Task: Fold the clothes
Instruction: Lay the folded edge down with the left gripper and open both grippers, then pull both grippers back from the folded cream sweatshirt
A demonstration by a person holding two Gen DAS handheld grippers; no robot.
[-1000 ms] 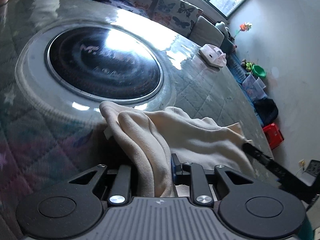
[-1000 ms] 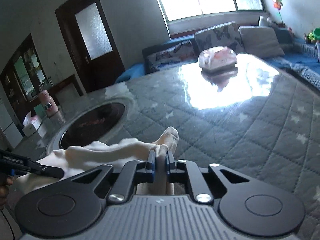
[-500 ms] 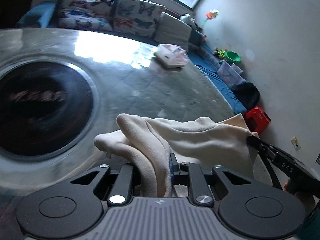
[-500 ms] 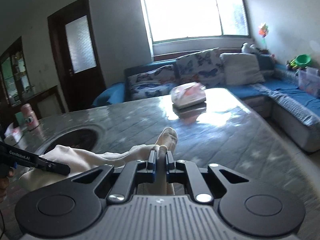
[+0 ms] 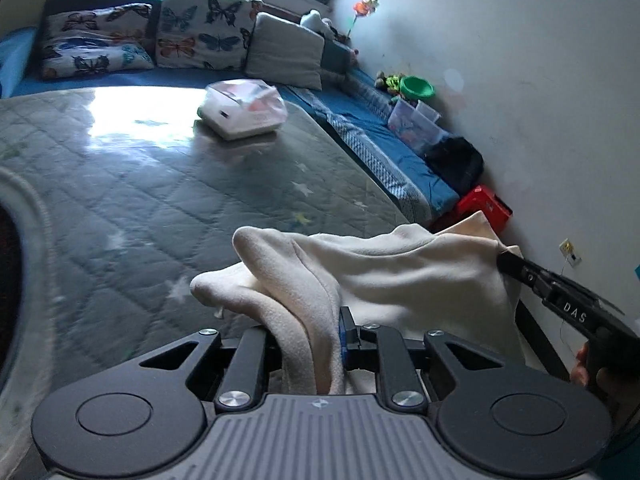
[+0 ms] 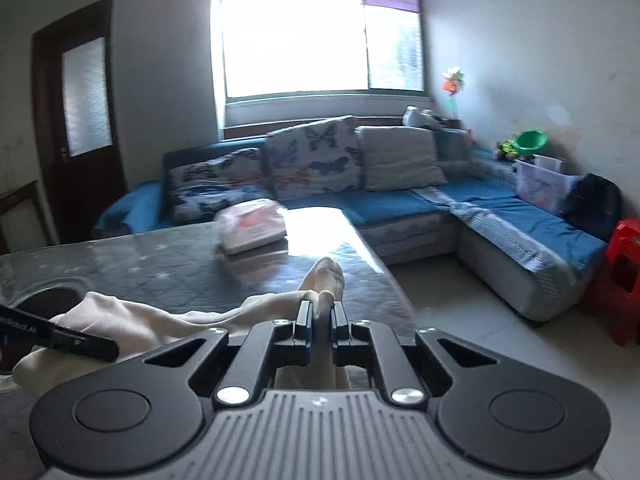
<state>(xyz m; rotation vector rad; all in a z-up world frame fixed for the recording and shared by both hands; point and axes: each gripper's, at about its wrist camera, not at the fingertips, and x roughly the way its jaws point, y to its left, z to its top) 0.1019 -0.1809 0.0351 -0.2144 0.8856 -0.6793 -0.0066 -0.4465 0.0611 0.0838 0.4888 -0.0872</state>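
In your left wrist view, your left gripper (image 5: 312, 332) is clamped on a thick fold of the soft cream fleece garment (image 5: 384, 276), which rises out of the jaws and stretches rightward to your right gripper (image 5: 505, 261), held above the grey quilted star-print table cover (image 5: 168, 184), with a white plastic-wrapped box (image 5: 242, 109) lying well beyond. In your right wrist view, your right gripper (image 6: 320, 318) is pinched tight on a narrow bunched edge of the same cloth, whose tip pokes up just past the fingers while the rest trails left to your left gripper (image 6: 110, 350) above the table.
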